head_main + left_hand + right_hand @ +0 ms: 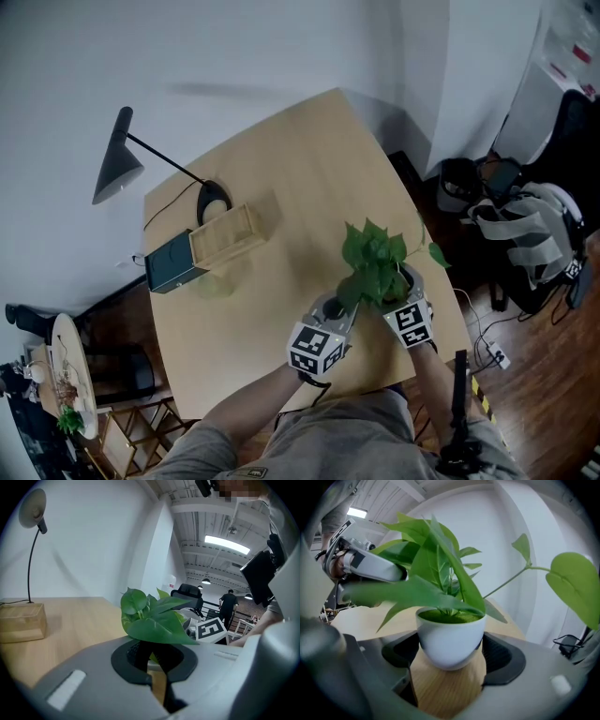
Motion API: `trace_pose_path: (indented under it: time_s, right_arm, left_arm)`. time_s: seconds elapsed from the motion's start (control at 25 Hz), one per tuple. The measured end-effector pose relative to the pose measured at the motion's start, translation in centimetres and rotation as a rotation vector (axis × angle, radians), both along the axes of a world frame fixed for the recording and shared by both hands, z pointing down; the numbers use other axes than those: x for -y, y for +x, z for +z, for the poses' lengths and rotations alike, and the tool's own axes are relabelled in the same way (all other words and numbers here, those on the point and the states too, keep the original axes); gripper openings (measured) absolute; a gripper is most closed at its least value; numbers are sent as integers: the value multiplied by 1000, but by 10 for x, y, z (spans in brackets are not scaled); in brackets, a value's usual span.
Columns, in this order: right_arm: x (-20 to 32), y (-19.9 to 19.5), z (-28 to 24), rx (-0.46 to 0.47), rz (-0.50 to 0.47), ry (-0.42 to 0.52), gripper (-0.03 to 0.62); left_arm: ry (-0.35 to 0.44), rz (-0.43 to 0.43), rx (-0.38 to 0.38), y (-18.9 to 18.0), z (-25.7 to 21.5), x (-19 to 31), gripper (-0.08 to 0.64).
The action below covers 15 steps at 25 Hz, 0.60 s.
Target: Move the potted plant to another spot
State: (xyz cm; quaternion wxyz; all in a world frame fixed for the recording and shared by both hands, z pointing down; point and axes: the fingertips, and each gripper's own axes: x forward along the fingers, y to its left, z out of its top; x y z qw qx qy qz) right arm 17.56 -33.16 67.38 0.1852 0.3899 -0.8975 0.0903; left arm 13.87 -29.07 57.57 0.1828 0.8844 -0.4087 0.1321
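A leafy green plant [375, 258] in a small white pot [450, 637] is near the front right edge of the light wood table [309, 159]. My right gripper [450, 651] is shut on the pot, one dark pad against each side, and the pot's base is down at the tabletop. In the head view the right gripper [405, 286] is half hidden under the leaves. My left gripper [336, 307] is just left of the plant, its jaws shut with nothing between them. The leaves [150, 618] fill the space just past its tips [154, 660].
A grey desk lamp [117, 169] stands at the table's far left. A wooden box [228, 234] and a dark teal box [169, 262] lie beside it. Off the right edge are a chair with a bag [525, 234] and a power strip [494, 356] on the floor.
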Motion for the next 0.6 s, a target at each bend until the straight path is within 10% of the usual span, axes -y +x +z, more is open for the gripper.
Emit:
trace_pose_path:
  time_s: [0.6]
  right_arm:
    - [2, -1, 7, -36, -10, -34, 431]
  left_arm:
    - [-13, -18, 6, -4, -1, -10, 2]
